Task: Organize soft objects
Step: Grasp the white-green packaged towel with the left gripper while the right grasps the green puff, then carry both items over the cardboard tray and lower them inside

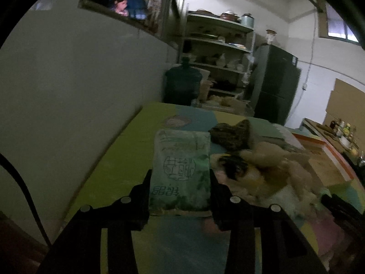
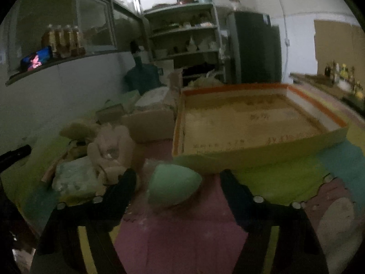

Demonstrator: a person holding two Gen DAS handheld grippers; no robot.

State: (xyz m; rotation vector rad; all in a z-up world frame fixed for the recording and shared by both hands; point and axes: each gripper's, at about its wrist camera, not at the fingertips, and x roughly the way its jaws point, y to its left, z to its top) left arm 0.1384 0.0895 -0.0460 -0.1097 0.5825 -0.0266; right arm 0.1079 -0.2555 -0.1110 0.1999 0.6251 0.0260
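gripping green-printed tissue pack [image 1: 181, 171], left claw [image 1: 180, 175], lettering illegible

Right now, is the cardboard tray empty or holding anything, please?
Empty: the right wrist view shows only the bare brown floor of the tray, with nothing lying inside.

We see a dim home kitchen or storeroom: a pale metal shelf rack [image 2: 182, 29] loaded with pots and dishes, a tall dark fridge [image 2: 255, 45], a big blue water jug [image 1: 182, 84], and a wooden counter with small bottles [image 2: 340, 75] along the wall.
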